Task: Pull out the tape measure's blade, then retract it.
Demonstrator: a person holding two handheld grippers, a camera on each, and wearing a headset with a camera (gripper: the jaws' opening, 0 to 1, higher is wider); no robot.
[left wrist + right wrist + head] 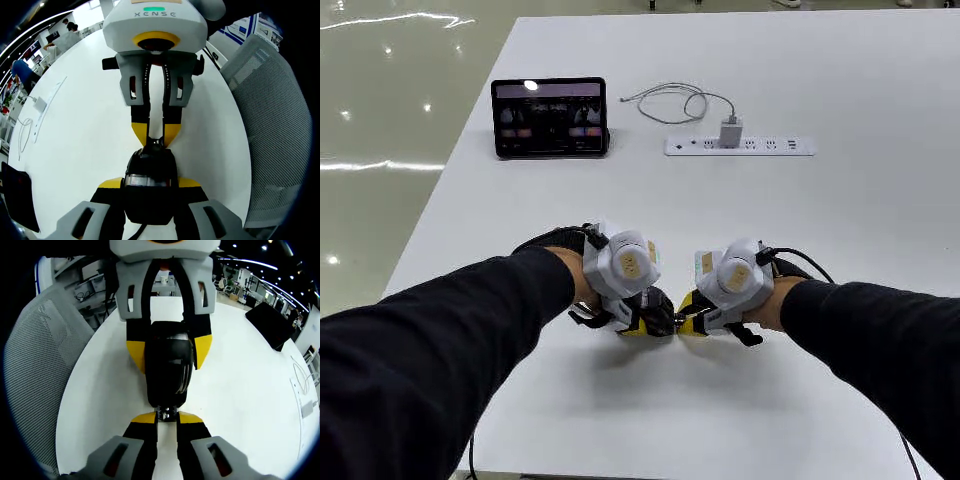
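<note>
Currently both tools meet at the lower centre of the head view, over the white table (840, 220). The left tool (150, 184) is clamped on the black tape measure (150, 167), one jaw on either side of its case. The right tool (167, 417) faces it nose to nose, jaws pinched together on the blade's end hook (167, 412) right at the case mouth. Hardly any blade shows between hook and case. Cannot tell whether the case touches the table. At the upper left lies a tablet (550, 117). A power strip (740, 146) with a plugged-in charger (730, 130) sits at the upper centre.
</note>
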